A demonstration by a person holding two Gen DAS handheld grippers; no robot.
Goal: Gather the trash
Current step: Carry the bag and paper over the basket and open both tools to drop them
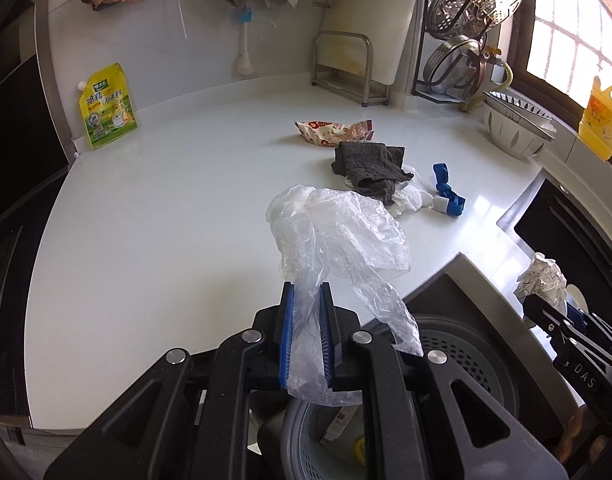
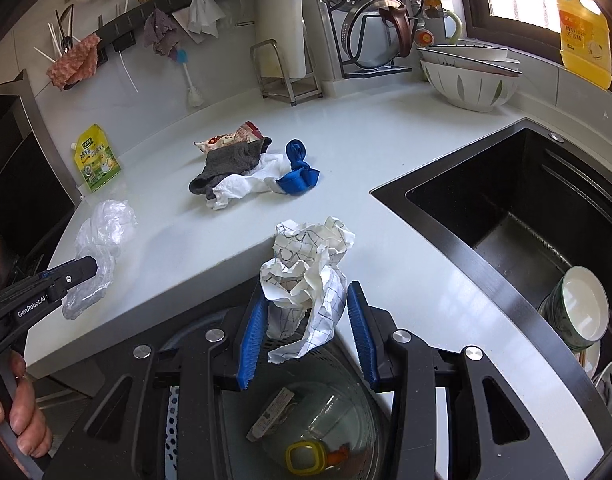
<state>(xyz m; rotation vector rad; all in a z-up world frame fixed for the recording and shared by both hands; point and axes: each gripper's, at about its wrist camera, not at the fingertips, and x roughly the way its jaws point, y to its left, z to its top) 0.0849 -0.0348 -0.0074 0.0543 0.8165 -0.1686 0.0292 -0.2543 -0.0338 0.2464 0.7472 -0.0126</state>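
Observation:
My left gripper [image 1: 306, 292] is shut on a clear plastic bag [image 1: 338, 236] and holds it above the counter edge, over a perforated bin [image 1: 466, 344]. My right gripper [image 2: 306, 292] stands wide around a crumpled white paper ball [image 2: 306, 264] over the same bin [image 2: 346, 384]; its jaws do not visibly press the paper. The bin holds a wrapper and a yellow piece. On the white counter [image 2: 386, 152] lie a red snack wrapper [image 1: 334, 130], a grey cloth [image 1: 370, 164], white tissue [image 2: 246, 182] and a blue strap [image 2: 298, 168]. The left gripper also shows in the right wrist view [image 2: 82, 272].
A yellow-green pouch [image 1: 108, 108] leans on the back wall at left. A black sink [image 2: 526, 208] with bowls is to the right. Stacked bowls [image 2: 470, 80], a lid rack [image 1: 462, 40], a steel stand [image 1: 342, 64] and a yellow oil bottle [image 2: 586, 40] line the back.

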